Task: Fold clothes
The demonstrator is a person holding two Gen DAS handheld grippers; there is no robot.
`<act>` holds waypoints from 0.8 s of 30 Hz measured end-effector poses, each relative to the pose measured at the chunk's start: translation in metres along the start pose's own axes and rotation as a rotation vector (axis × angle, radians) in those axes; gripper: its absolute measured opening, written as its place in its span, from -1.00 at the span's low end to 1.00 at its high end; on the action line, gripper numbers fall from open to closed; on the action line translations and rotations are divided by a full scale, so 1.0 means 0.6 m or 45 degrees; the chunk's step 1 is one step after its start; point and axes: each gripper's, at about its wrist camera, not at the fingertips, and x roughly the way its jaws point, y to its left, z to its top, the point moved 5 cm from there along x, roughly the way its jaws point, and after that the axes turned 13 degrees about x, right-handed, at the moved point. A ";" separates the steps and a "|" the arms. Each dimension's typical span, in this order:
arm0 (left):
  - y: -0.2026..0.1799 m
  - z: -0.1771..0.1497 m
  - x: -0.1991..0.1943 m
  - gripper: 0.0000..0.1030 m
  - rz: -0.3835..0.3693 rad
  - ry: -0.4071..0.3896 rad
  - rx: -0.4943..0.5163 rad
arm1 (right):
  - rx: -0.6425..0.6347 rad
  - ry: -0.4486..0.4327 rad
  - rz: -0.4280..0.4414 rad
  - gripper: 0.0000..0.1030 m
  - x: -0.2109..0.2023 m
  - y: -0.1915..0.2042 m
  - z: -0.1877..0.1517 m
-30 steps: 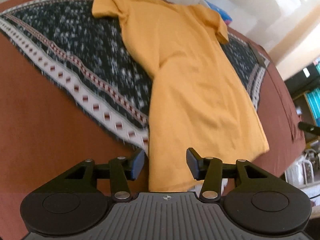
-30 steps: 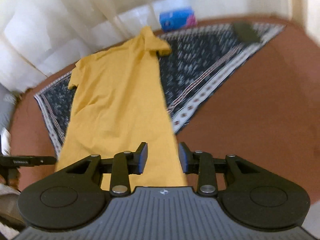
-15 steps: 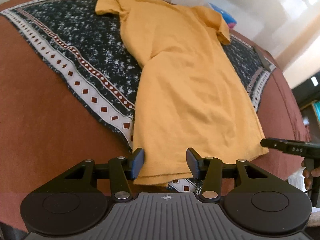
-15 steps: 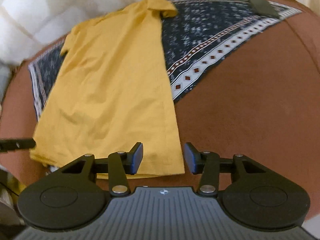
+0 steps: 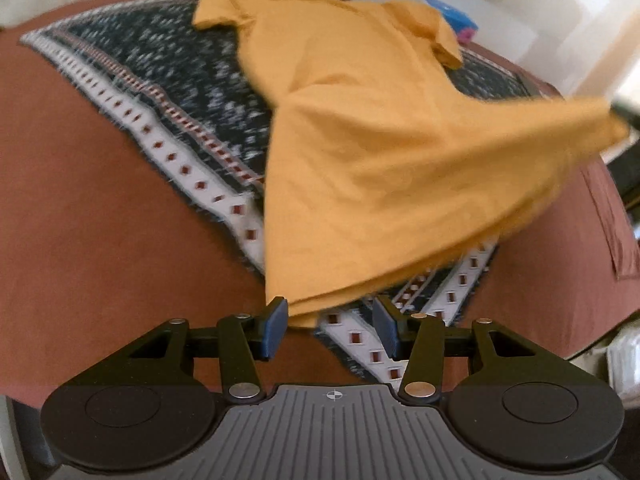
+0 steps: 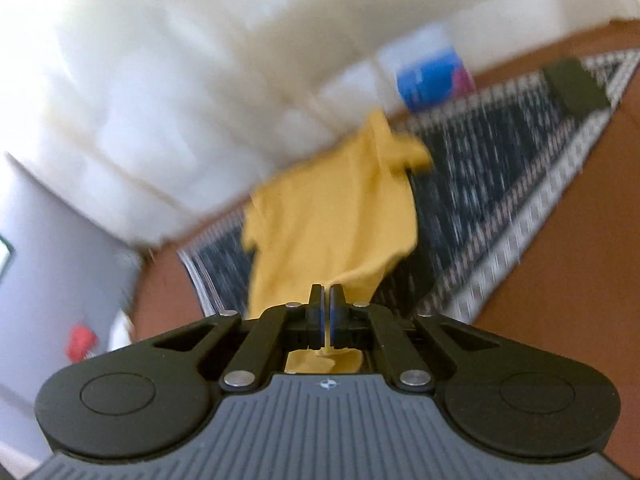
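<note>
A yellow short-sleeved shirt [image 5: 372, 168] lies on a dark patterned cloth [image 5: 168, 76], collar end far from me. Its right hem corner [image 5: 600, 124] is pulled up off the surface and looks blurred. My left gripper [image 5: 326, 326] is open, its left pad touching the shirt's near hem corner, with nothing clamped. In the right wrist view the right gripper [image 6: 326, 312] is shut on the hem of the shirt [image 6: 328, 220], and fabric bunches behind the jaws.
The patterned cloth [image 6: 500, 168] covers a brown bed surface [image 5: 80, 208]. A blue and pink packet [image 6: 432, 80] sits by the white curtain at the back. A dark flat object [image 6: 576, 84] lies on the cloth's far corner. Clutter shows at the right edge.
The right gripper shut on the shirt's hem and lifted it, raising that corner. The left gripper dropped closer to the near hem corner and stayed open.
</note>
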 end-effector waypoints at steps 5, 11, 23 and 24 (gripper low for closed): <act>-0.039 0.010 0.026 0.26 0.039 -0.027 0.081 | -0.041 -0.081 0.053 -1.00 -0.024 0.023 0.051; -0.028 -0.004 0.034 0.26 0.087 -0.038 -0.007 | -0.100 -0.142 0.081 -1.00 -0.041 0.042 0.097; 0.009 -0.038 0.026 0.30 0.105 -0.013 -0.160 | -0.367 0.229 -0.487 -0.06 0.124 -0.099 -0.064; 0.009 -0.039 0.026 0.30 0.106 -0.011 -0.159 | -0.392 0.232 -0.514 -0.06 0.129 -0.105 -0.069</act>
